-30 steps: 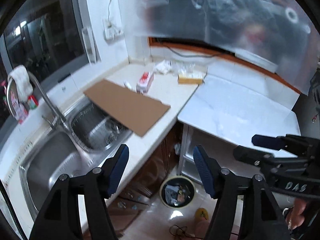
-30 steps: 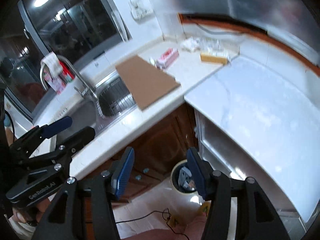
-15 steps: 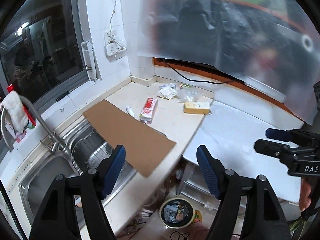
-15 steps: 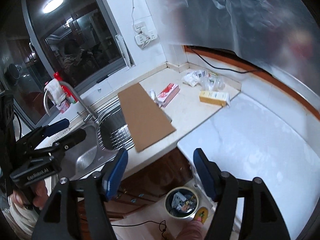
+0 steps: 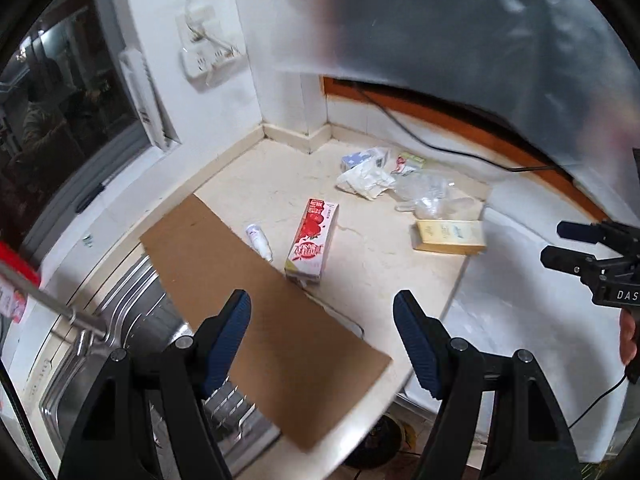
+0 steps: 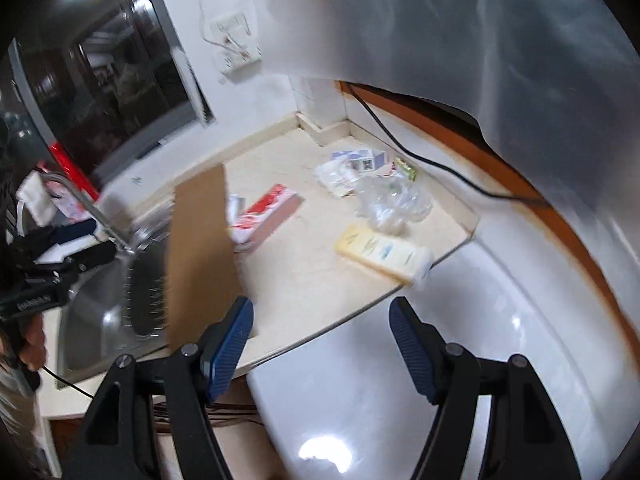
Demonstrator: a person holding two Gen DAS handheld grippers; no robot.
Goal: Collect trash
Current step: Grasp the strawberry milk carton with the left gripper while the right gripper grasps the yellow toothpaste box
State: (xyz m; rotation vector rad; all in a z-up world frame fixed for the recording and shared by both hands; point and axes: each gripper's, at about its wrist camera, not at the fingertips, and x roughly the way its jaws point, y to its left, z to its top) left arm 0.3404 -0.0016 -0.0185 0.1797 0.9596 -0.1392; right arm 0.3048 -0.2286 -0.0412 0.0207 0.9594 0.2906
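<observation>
Over the last second both views had swung up from the floor and closed on the counter corner. A second earlier a bin stood plainly at the bottom centre of each view; now only a dark rim of it (image 5: 374,446) showed at the bottom of the left view, and the right view had lost it altogether. The litter, small and far at first, filled the middle of both frames.

The left gripper (image 5: 322,338) hung with its jaws spread wide and nothing between them, above the near end of the cardboard (image 5: 256,300), which lay slantwise across the sink (image 5: 116,320) edge. The right gripper (image 6: 321,342) was likewise wide apart and empty, over the seam where the counter (image 6: 304,280) met the white table (image 6: 460,340).

The trash lay ahead: a red carton (image 5: 313,240) at frame centre, touching the cardboard's far edge; a small white tube (image 5: 259,241) just left of it; a yellow box (image 5: 450,236) to the right, at the counter's edge; crumpled clear plastic (image 5: 434,196) behind that; white paper (image 5: 366,178) and small packets (image 5: 362,158) in the upper middle, near the wall.

By my judgement this was the approach: nothing had yet been picked up. The carton or the box looked like the likeliest first grasp.
</observation>
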